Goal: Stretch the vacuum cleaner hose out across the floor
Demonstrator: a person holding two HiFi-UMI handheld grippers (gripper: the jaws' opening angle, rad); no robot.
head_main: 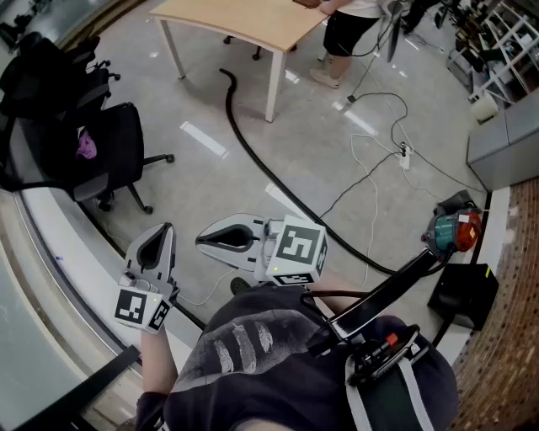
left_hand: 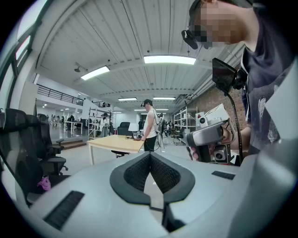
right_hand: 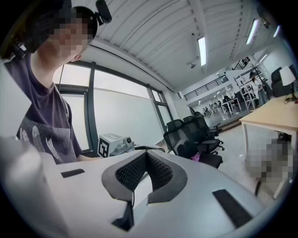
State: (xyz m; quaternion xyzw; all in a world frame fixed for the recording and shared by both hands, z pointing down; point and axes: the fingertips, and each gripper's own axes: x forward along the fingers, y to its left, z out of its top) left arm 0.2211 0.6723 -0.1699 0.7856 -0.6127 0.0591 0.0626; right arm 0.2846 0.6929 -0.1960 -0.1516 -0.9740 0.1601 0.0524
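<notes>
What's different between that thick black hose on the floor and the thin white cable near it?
The thick black hose is far fatter than the thin white cable. The hose sweeps in one smooth curve away from the light wooden table; the cable wanders in loose loops. Both lie on the grey floor.

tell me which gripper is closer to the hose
Right. In the head view the right gripper hangs above the floor just left of the hose. The left gripper is farther left, nearer the chair.
</notes>
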